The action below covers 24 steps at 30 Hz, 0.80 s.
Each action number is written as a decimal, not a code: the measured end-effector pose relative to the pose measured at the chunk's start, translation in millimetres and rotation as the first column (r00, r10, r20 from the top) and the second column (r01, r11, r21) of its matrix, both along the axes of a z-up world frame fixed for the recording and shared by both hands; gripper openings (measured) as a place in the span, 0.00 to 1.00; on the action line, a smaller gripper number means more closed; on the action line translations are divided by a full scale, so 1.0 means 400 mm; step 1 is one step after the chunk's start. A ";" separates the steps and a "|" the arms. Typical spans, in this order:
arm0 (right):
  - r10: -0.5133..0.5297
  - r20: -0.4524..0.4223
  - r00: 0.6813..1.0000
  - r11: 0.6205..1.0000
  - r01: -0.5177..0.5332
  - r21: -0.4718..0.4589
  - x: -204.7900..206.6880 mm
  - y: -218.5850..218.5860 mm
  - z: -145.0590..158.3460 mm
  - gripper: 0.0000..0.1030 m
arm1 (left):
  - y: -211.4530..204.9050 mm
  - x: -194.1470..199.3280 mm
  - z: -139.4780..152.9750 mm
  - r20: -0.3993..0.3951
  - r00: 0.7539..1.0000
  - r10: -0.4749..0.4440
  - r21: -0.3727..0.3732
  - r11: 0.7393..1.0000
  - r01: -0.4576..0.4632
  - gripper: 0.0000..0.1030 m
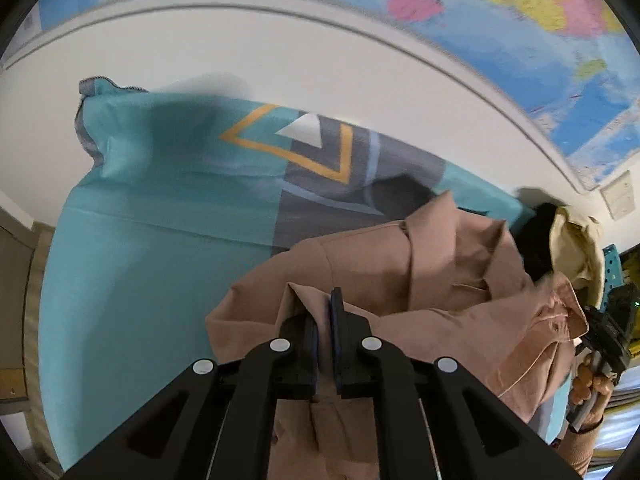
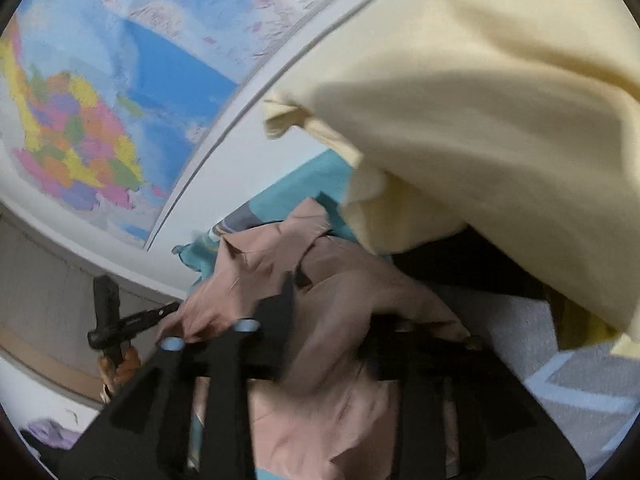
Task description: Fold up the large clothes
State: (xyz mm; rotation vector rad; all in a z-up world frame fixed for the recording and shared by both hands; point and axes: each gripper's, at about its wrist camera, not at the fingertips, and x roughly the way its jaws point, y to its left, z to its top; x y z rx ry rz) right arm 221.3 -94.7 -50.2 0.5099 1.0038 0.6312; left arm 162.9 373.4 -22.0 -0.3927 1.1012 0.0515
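Note:
A tan-pink shirt (image 1: 436, 268) lies bunched on a teal bedsheet (image 1: 132, 264). My left gripper (image 1: 325, 320) is shut on a fold of this shirt near its edge. The shirt also shows in the right wrist view (image 2: 320, 320), draped over my right gripper (image 2: 332, 320); cloth covers the fingers, so their state is unclear. The right gripper also shows at the far right of the left wrist view (image 1: 604, 332), by the shirt's collar. The left gripper shows at the left of the right wrist view (image 2: 120, 324).
A pale yellow garment (image 2: 480, 120) hangs close over the right view, with a dark garment (image 2: 460, 260) under it. The bedsheet has a grey and orange pattern (image 1: 320, 152). A white wall with a world map (image 1: 520, 20) stands behind the bed.

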 end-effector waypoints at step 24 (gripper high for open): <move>0.462 0.191 0.866 0.743 -0.261 -0.616 -0.190 0.424 -0.083 0.61 | -0.133 -0.049 -0.027 0.037 0.976 -0.217 0.231 0.952 0.203 0.11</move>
